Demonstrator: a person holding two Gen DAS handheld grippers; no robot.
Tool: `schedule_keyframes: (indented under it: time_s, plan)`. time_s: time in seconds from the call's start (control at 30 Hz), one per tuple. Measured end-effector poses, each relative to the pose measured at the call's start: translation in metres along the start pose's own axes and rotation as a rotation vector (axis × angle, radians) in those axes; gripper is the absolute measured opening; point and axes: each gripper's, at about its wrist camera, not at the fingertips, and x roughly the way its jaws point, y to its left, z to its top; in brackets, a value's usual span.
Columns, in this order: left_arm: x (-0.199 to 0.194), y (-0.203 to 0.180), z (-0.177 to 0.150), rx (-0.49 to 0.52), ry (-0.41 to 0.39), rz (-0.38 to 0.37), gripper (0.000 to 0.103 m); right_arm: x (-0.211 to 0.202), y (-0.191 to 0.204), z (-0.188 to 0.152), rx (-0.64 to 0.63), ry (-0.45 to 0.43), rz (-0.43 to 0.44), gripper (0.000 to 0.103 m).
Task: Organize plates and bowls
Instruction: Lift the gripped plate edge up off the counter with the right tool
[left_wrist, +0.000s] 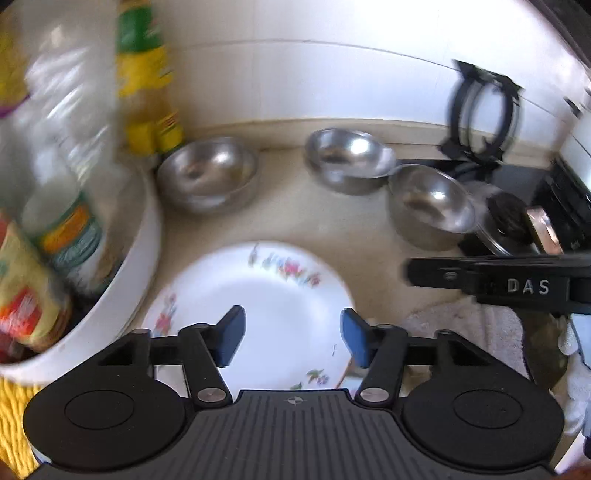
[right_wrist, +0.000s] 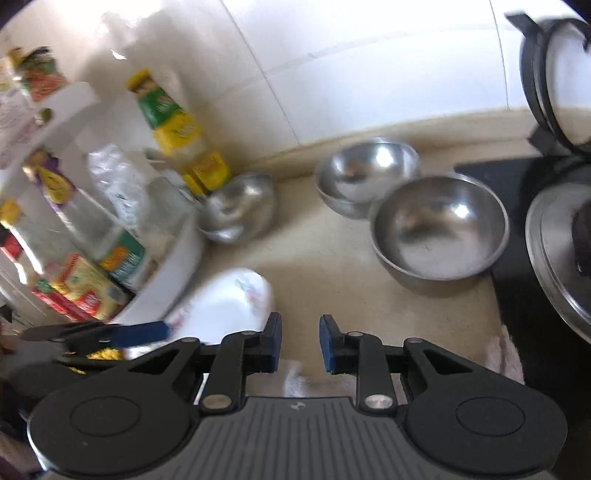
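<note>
A white plate with flower print (left_wrist: 258, 295) lies on the beige counter, right under my open, empty left gripper (left_wrist: 291, 336). It also shows in the right wrist view (right_wrist: 225, 302), left of my open, empty right gripper (right_wrist: 299, 343). Three steel bowls stand behind it: one at the left (left_wrist: 207, 173) (right_wrist: 240, 206), one at the back middle (left_wrist: 347, 155) (right_wrist: 365, 170), and one at the right (left_wrist: 428, 203) (right_wrist: 439, 225). The right gripper's side shows in the left wrist view (left_wrist: 517, 284). The left gripper's blue finger shows in the right wrist view (right_wrist: 136, 332).
A white round rack (left_wrist: 125, 266) (right_wrist: 173, 266) holds bottles and packets at the left. A black stove (right_wrist: 517, 258) with a lidded steel pot (right_wrist: 561, 251) stands at the right. A towel (left_wrist: 465, 332) lies right of the plate. A tiled wall runs behind.
</note>
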Motion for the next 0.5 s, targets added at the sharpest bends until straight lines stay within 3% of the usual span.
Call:
schedule_keyframes:
  time_s: [0.07,0.2,0.5]
  plan:
    - [-0.003,0.018,-0.003,-0.046,0.003,0.029,0.064,0.005,-0.007,-0.004,0.028,0.024,-0.008,0.044]
    - [-0.01,0.048,-0.006,-0.11,0.003,0.068,0.081,0.017,-0.006,-0.004,0.072,0.068,0.057,0.044]
    - [0.026,0.088,-0.023,-0.302,0.158,-0.013,0.079,0.076,0.014,0.021,-0.007,0.174,0.099,0.049]
